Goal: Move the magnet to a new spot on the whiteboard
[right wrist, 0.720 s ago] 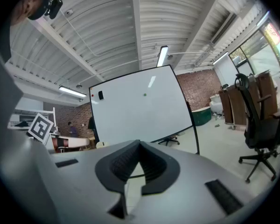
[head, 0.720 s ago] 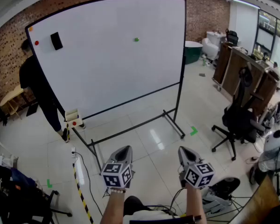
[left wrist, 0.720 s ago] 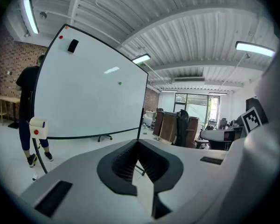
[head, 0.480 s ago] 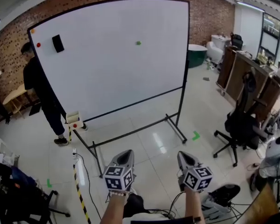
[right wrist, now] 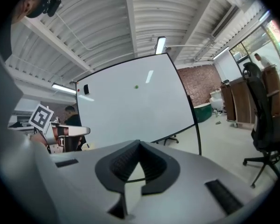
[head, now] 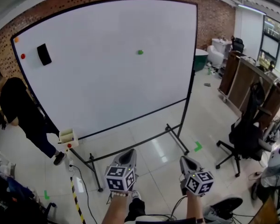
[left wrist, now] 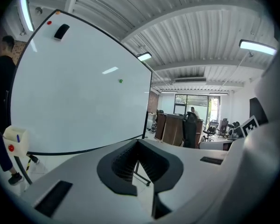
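Observation:
A small green magnet point(head: 140, 52) sticks to the upper middle of the big whiteboard point(head: 107, 78), far ahead of both grippers. It also shows as a green dot in the left gripper view point(left wrist: 121, 81) and the right gripper view point(right wrist: 136, 86). My left gripper point(head: 126, 155) and right gripper point(head: 186, 162) are held low, side by side over the floor, pointing towards the board. Both are shut with nothing between the jaws, as each gripper's own view shows point(left wrist: 139, 143) point(right wrist: 140, 146).
A red magnet point(head: 23, 56), an orange magnet point(head: 16, 39) and a black eraser point(head: 44, 54) sit at the board's upper left. A person in black point(head: 18, 111) stands left of the board by a small tray point(head: 68, 136). An office chair point(head: 249, 134) stands at the right.
The whiteboard has grown larger in the head view, so the view has come closer. The person in black has shifted left and lower. Both grippers keep their place.

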Available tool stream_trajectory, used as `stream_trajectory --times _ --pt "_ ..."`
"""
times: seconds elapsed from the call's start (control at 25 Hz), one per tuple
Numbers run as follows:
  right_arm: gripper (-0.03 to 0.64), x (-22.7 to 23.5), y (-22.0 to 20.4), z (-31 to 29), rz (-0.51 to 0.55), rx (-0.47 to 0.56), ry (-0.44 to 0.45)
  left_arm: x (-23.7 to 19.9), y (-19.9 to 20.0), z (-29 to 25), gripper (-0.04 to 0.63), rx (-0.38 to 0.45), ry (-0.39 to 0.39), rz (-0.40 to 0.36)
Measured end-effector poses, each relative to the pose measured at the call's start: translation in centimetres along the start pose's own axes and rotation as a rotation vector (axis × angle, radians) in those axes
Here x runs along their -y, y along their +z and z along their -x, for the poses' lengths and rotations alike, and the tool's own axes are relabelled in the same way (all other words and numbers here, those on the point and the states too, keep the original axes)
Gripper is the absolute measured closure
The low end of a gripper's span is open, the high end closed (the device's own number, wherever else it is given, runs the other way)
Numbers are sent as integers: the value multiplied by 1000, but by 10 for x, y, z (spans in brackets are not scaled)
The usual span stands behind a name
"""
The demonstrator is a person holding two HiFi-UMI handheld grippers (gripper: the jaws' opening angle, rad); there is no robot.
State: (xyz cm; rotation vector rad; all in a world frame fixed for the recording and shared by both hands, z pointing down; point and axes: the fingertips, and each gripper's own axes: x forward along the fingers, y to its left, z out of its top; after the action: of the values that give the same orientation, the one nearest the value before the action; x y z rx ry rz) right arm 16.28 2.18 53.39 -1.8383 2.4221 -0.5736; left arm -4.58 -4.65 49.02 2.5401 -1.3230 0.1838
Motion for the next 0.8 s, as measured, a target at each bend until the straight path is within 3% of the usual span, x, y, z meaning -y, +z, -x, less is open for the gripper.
stream_trajectory --times 0.44,0.64,0.8 --pt "607 15 63 -198 -36 18 -62 -141 83 -139 603 -22 -34 1" --pt "607 27 82 -248 -37 20 -50 -165 105 -180 603 -20 -33 -2" --pt "607 42 107 -284 16 21 15 -166 113 -207 603 1 -7 18"
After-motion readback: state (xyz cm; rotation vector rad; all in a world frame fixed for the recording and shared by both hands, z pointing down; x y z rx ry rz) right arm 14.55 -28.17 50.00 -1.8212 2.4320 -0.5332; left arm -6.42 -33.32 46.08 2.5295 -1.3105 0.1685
